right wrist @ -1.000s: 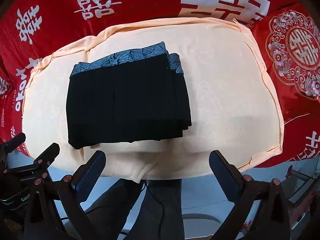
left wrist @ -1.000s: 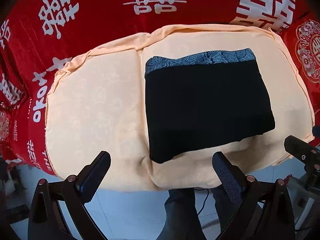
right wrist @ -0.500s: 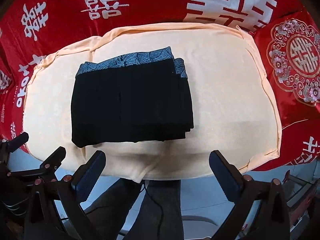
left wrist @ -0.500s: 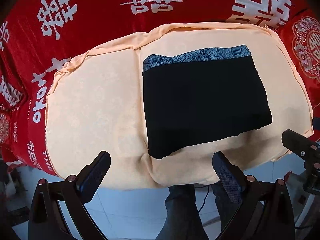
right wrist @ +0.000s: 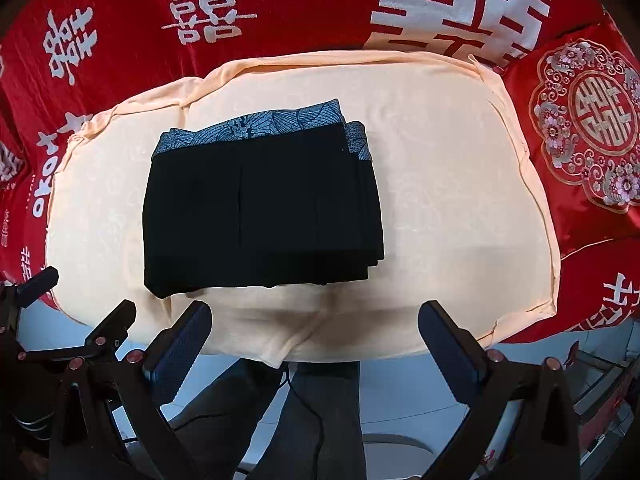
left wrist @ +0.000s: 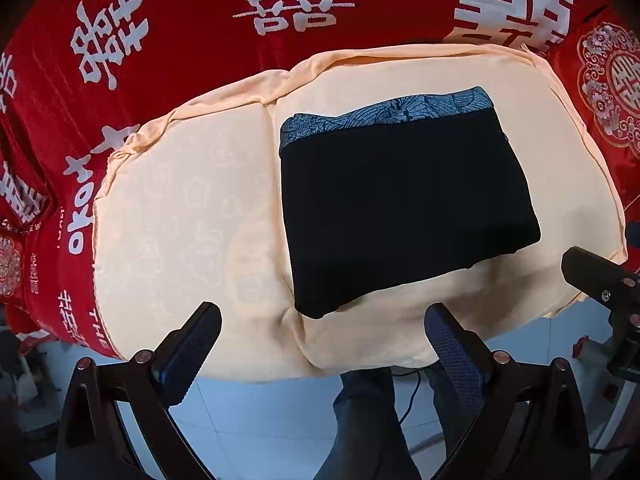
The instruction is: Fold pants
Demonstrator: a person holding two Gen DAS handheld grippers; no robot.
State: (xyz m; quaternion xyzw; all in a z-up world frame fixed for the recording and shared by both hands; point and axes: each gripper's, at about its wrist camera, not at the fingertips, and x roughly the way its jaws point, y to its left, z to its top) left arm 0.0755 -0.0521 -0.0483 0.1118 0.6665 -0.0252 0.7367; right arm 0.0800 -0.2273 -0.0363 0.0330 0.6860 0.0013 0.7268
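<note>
The black pants [left wrist: 404, 208] lie folded into a compact rectangle on the peach cloth [left wrist: 180, 220], with a blue patterned waistband [left wrist: 392, 114] along the far edge. In the right wrist view the pants [right wrist: 260, 212] show stacked layers at their right side. My left gripper [left wrist: 322, 330] is open and empty, held back from the near edge of the cloth, above the floor. My right gripper [right wrist: 314, 330] is open and empty, also off the near edge. Neither touches the pants.
The peach cloth [right wrist: 460, 200] covers a surface on a red bedspread [left wrist: 180, 20] with white characters. A red embroidered cushion [right wrist: 588, 128] lies at the right. The person's legs [right wrist: 320, 420] and a cable stand on the pale blue floor below.
Both grippers have drawn back slightly toward the person, so the pants sit a little farther away in both views. The pants have not moved.
</note>
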